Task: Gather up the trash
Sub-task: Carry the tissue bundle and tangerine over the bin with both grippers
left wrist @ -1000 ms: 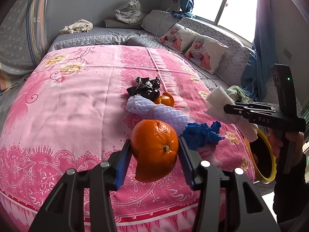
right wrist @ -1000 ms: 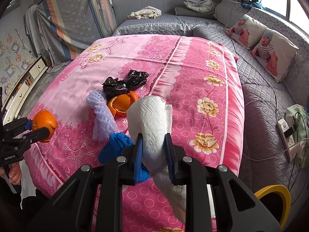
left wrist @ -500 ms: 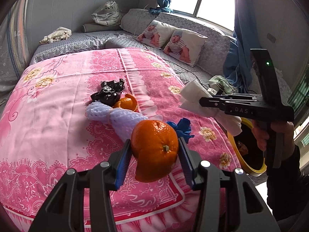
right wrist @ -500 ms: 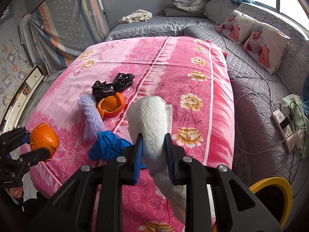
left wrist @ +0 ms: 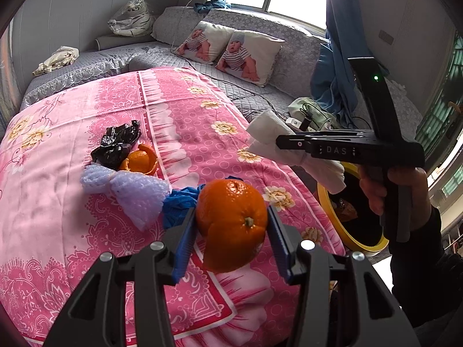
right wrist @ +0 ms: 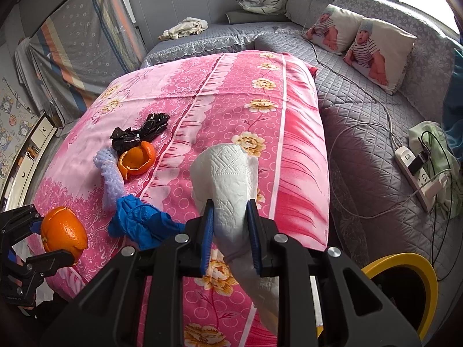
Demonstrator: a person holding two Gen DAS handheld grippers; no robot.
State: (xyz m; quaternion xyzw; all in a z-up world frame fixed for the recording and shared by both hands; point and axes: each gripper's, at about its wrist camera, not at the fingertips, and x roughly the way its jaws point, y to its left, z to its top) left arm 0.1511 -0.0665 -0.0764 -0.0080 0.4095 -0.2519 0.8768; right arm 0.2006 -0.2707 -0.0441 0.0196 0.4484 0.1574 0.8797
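My left gripper (left wrist: 231,231) is shut on a large piece of orange peel (left wrist: 233,224), held above the pink bedspread's near edge; it also shows in the right wrist view (right wrist: 62,232). My right gripper (right wrist: 230,219) is shut on a white paper towel (right wrist: 230,179), held over the bed's right edge beside a yellow-rimmed bin (right wrist: 416,274). In the left wrist view the towel (left wrist: 269,138) hangs just above the bin (left wrist: 361,240). On the bed lie a black plastic bag (right wrist: 139,133), a smaller orange peel (right wrist: 136,162), purple foam netting (right wrist: 111,179) and a blue glove (right wrist: 139,222).
The pink bedspread (right wrist: 231,92) covers a mattress on a grey quilted platform (right wrist: 370,144). A power strip with cables (right wrist: 413,173) lies at the right. Two baby-print pillows (right wrist: 361,43) and a wrapped toy tiger (right wrist: 260,0) sit at the back.
Both grippers have moved right towards the bin, each still holding its item. The paper towel now hangs over the bin's rim. The trash on the bed has not moved.
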